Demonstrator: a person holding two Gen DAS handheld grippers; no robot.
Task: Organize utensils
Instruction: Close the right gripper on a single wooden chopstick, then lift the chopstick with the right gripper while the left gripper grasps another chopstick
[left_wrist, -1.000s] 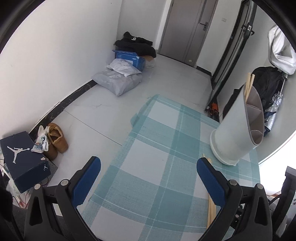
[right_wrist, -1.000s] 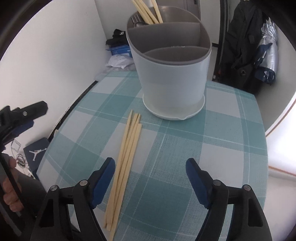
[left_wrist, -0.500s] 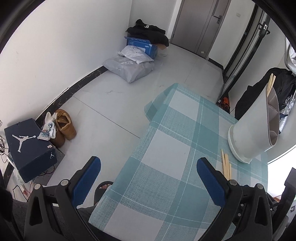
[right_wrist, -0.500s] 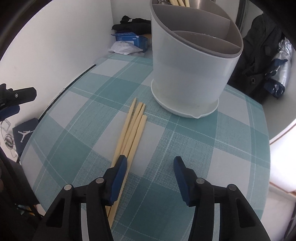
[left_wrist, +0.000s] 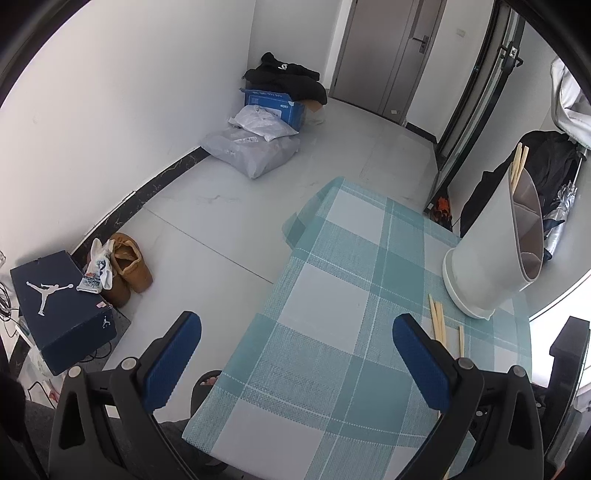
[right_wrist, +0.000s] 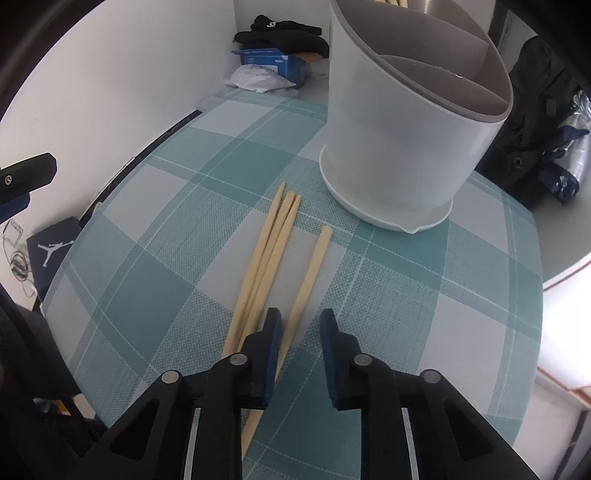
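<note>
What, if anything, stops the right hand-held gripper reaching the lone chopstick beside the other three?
Nothing visible, so probably yes: the lone chopstick lies apart from the three bunched chopsticks, uncovered, and sits between the closing jaws of the right hand-held gripper.

The only mark I can make out for certain is the white Jumpman figure, the Jordan brand logo, on the lid of the dark navy shoebox (left_wrist: 61, 301) by the wall, with a smaller one on its end face. The blue cardboard box (left_wrist: 273, 105) in the far corner carries white print, and the white parcel bags (left_wrist: 264, 123) have labels, all too small to read.
</note>
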